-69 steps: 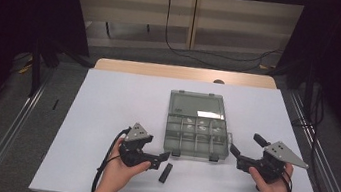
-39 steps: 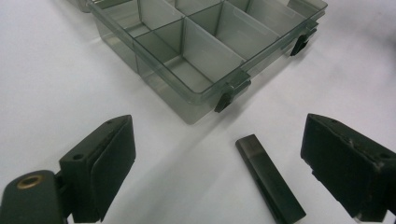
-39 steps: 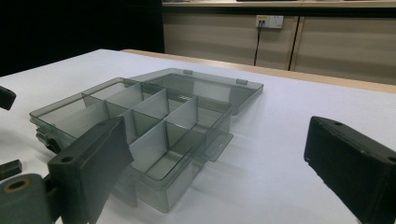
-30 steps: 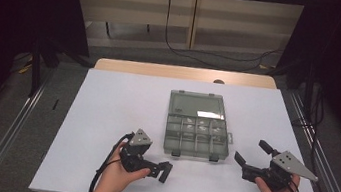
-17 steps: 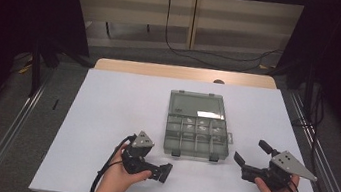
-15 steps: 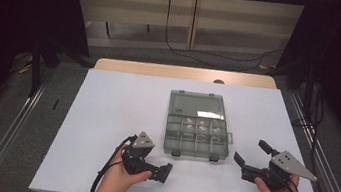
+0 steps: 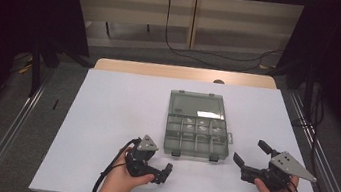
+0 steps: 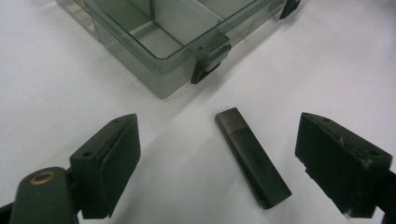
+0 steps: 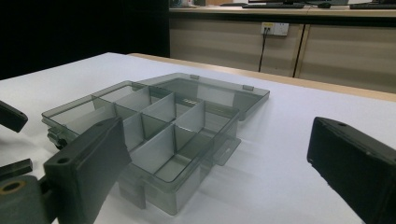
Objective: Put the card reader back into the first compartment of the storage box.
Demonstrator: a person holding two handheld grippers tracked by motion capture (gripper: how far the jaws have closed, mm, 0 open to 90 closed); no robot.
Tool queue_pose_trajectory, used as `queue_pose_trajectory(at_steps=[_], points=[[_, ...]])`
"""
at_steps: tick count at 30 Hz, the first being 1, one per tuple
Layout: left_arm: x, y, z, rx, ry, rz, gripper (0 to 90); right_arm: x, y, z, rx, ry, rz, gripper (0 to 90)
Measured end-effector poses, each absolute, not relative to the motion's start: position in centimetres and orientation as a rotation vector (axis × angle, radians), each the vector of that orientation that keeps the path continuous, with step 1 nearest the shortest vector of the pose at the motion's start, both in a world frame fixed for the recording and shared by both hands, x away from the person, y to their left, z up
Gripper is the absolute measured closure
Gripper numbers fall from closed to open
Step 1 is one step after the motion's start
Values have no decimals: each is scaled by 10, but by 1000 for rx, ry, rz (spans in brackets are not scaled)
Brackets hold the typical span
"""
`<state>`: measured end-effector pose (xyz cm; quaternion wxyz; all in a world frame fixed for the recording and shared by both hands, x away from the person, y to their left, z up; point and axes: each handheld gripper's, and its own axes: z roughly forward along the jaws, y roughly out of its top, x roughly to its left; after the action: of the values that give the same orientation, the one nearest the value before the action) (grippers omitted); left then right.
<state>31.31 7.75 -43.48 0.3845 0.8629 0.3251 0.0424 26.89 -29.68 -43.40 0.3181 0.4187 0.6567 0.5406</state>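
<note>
On the white table lay a clear grey compartment box, lid swung open flat behind it. The left gripper sat low just in front of the box's near-left corner. The right gripper, jaws spread, hung just off the near-right corner.

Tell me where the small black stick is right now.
In the left gripper view, the black stick lies flat on the white table between the left gripper's open jaws, just off the clear organizer box's latched corner.
</note>
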Motion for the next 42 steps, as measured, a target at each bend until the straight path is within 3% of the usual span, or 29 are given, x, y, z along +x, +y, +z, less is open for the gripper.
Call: queue_pose_trajectory(at_steps=[26, 42], points=[[310, 73, -440, 2252, 793, 98, 289, 271, -297, -436, 1106, 1748, 1401, 51], [307, 68, -443, 2313, 691, 134, 499, 271, -297, -435, 1096, 1752, 1390, 60]])
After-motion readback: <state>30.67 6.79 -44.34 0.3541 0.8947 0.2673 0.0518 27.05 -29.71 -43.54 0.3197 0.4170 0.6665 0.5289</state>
